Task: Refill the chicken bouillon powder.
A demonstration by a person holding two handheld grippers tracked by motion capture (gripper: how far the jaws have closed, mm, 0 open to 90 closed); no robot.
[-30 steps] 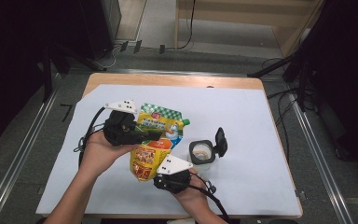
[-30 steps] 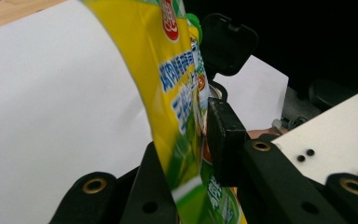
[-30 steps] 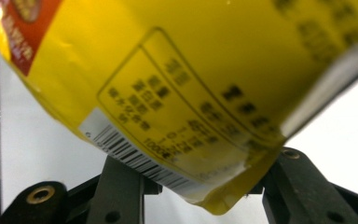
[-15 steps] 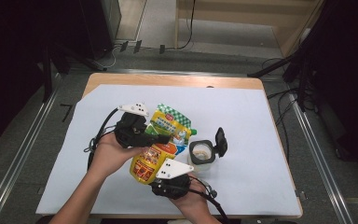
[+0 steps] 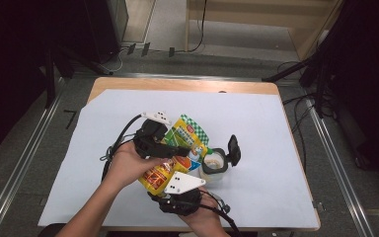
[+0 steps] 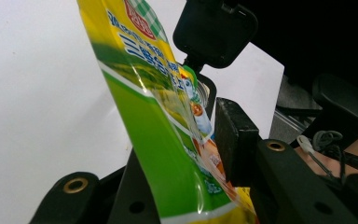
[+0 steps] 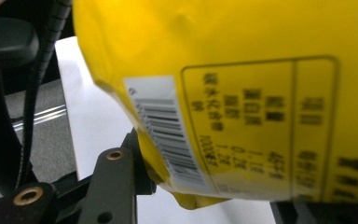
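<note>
A yellow and green food pouch [image 5: 190, 134] is held tilted over a small clear container [image 5: 212, 164] whose black flip lid [image 5: 234, 148] stands up. My left gripper [image 5: 181, 150] reaches in from the left at the pouch's upper part. Its jaws have just been opening. In the left gripper view the pouch [image 6: 158, 140] lies between them against the left one, a sliver off the right pad [image 6: 230, 140]. My right gripper [image 5: 167, 178] holds the pouch's bottom from below. Its jaws have eased wider, and the yellow back with a barcode [image 7: 242, 93] still spans them.
A white sheet [image 5: 276, 173] covers the wooden table [image 5: 187, 85]. Black cables [image 5: 121, 140] trail from the left gripper across the sheet. Metal rails [image 5: 325, 163] run along both sides, with dark equipment at the back left.
The left hand and its gripper have shifted right, toward the container. The pouch's top has gone with them and now leans closer to the container. The right hand has stayed put.
</note>
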